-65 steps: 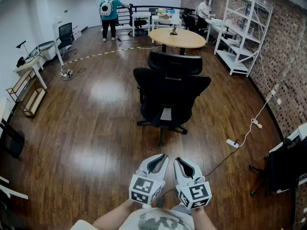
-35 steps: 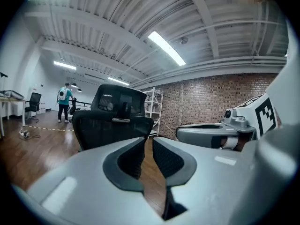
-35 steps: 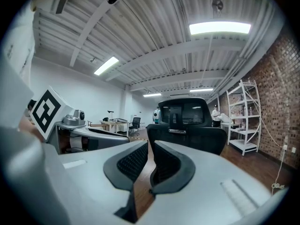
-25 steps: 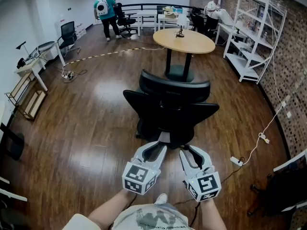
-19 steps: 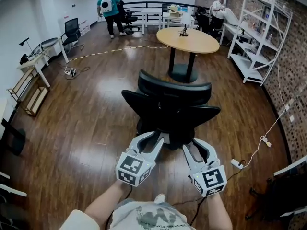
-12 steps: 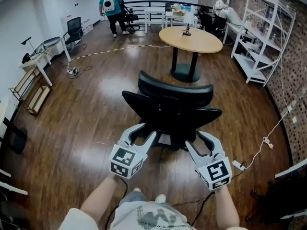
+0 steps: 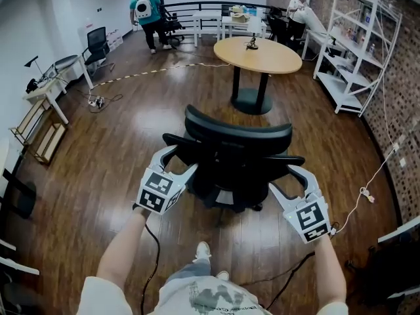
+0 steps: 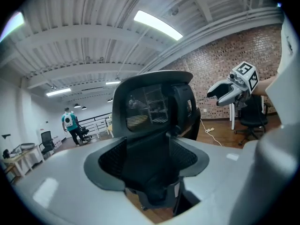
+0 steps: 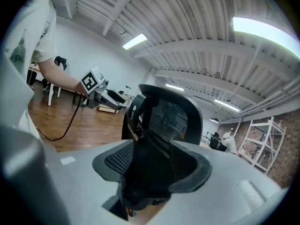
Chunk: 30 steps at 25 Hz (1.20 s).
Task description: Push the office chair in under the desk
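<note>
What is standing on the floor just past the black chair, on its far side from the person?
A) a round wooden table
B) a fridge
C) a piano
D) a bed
A: in the head view, a round wooden table on a dark pedestal stands just beyond the office chair.

- Head view: high on the near side, looking steeply down over the chair (image 7: 233,156) to the far round desk (image 7: 257,54).
- Left gripper view: close at the chair's left, facing right.
- Right gripper view: close at its right, facing left.
- All share the chair.
</note>
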### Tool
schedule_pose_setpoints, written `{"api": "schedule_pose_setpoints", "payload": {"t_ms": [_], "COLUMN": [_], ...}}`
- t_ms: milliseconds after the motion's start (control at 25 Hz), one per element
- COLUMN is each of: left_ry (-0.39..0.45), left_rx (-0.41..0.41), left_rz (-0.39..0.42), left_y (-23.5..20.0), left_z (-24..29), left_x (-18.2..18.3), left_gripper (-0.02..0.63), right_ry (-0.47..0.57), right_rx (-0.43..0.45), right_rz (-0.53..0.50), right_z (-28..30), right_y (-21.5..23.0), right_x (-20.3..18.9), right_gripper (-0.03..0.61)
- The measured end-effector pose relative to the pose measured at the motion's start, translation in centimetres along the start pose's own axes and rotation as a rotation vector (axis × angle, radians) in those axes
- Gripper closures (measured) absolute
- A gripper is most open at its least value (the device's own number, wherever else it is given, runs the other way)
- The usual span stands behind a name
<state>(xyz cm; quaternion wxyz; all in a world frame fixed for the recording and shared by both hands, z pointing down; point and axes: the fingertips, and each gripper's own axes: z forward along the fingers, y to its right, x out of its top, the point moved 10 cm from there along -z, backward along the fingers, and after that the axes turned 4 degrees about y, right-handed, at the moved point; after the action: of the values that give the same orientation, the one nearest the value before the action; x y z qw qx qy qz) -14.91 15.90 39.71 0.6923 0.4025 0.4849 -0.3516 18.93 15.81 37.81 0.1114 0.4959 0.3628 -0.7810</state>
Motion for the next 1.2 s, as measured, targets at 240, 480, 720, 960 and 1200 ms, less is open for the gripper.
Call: {"api": "schedule_pose_setpoints", "payload": {"t_ms": [240, 480, 720, 960, 1200], "left_ry": [-0.083, -0.232, -0.335, -0.392, -0.462], "left_rx": [-0.059, -0.134, -0.216, -0.290, -0.335], "left_rz": [0.150, 0.301, 0.396, 0.474, 0.586], "left_y": [-3.1, -5.3, -7.1, -7.6, -7.4], "left_z": [3.0, 6.0, 7.8, 8.9, 10.5], "left_x": [-1.2, -2.6, -3.4, -3.3, -3.4], "left_gripper": [0.291, 0.274, 0.267, 0.251, 0.230], "right_ry": [-0.109, -0.211, -0.349, -0.461, -0.500], "right_rx": [0.010, 0.059, 0.136, 0.194, 0.255], "right_rz": [-0.141, -0.182, -0.156, -0.154, -0.162], "right_z": [3.1, 5.1, 6.8, 8.3, 9.9], "right_y": [2.2, 4.3, 6.3, 7.3, 7.4], "right_x": [-1.6, -3.5, -5.0, -5.8, -6.1], "right_gripper": [0.331, 0.317, 0.295, 0.288, 0.282]}}
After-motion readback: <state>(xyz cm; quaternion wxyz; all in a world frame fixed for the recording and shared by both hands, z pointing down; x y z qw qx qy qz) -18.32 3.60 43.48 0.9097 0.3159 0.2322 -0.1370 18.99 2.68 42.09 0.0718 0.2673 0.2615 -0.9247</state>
